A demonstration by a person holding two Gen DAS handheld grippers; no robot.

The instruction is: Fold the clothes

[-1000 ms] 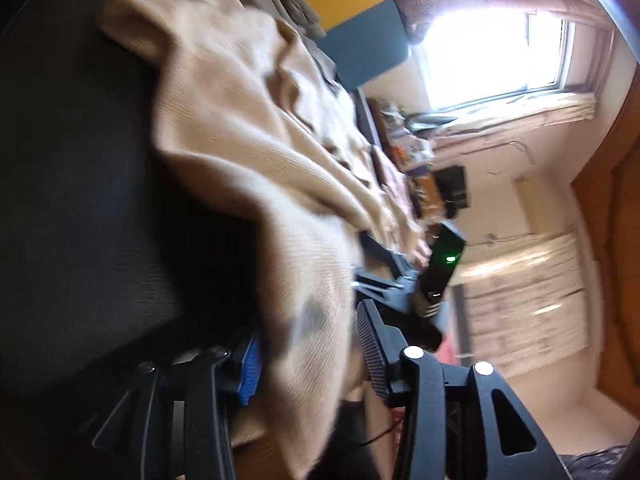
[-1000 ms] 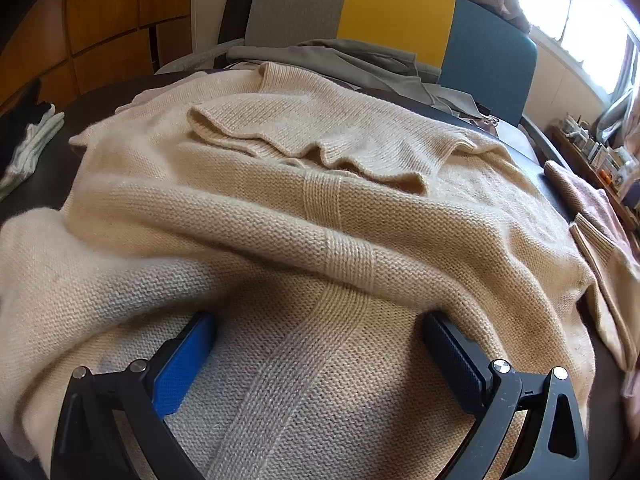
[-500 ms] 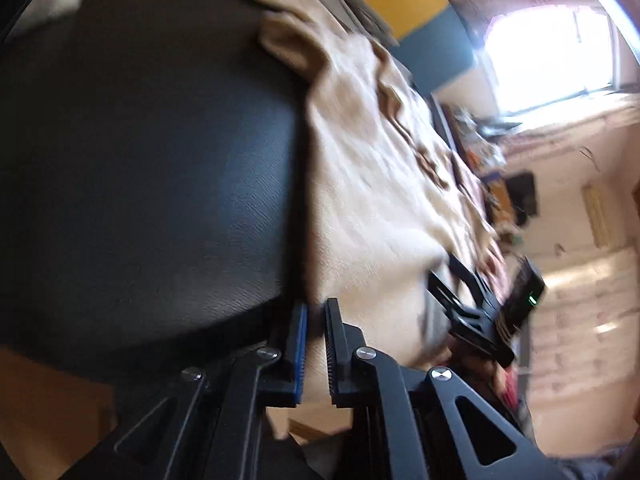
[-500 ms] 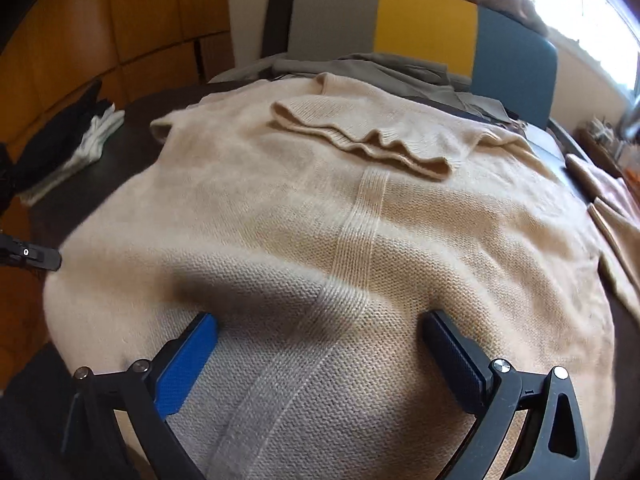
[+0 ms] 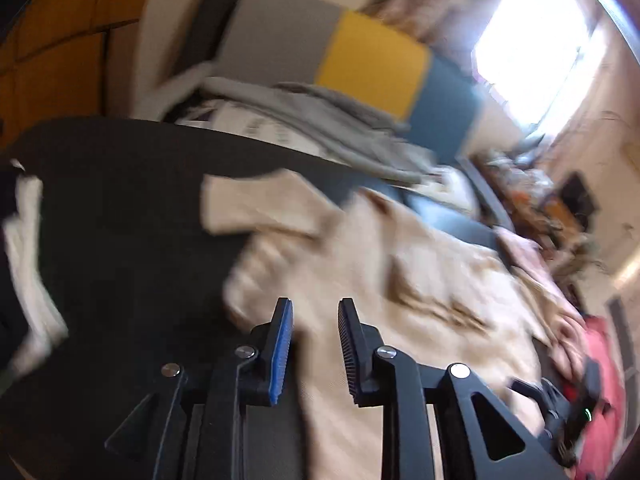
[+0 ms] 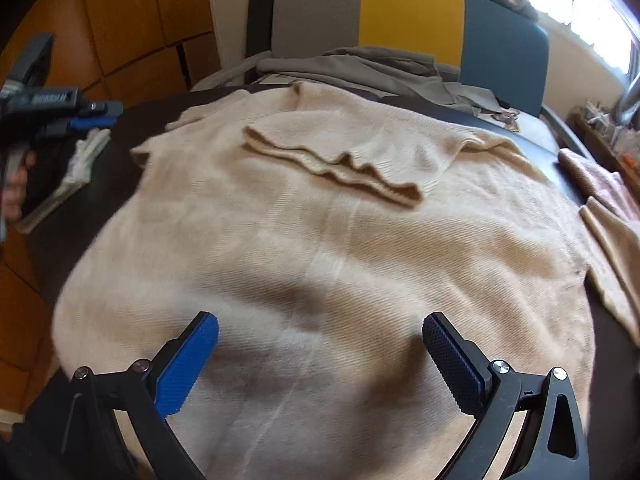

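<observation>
Cream knit sweater (image 6: pixel 320 220) flat, ribbed; right tongs (image 6: pixel 320 340) wide, empty.

One cream sweater (image 6: pixel 320 240), one grey garment (image 6: pixel 380 68), two tongs (image 6: pixel 320 344) (image 5: pixel 314 344).

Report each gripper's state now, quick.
Left gripper: partly open, holding nothing, above the cream knitted sweater.
Right gripper: wide open, empty, over that sweater.
</observation>
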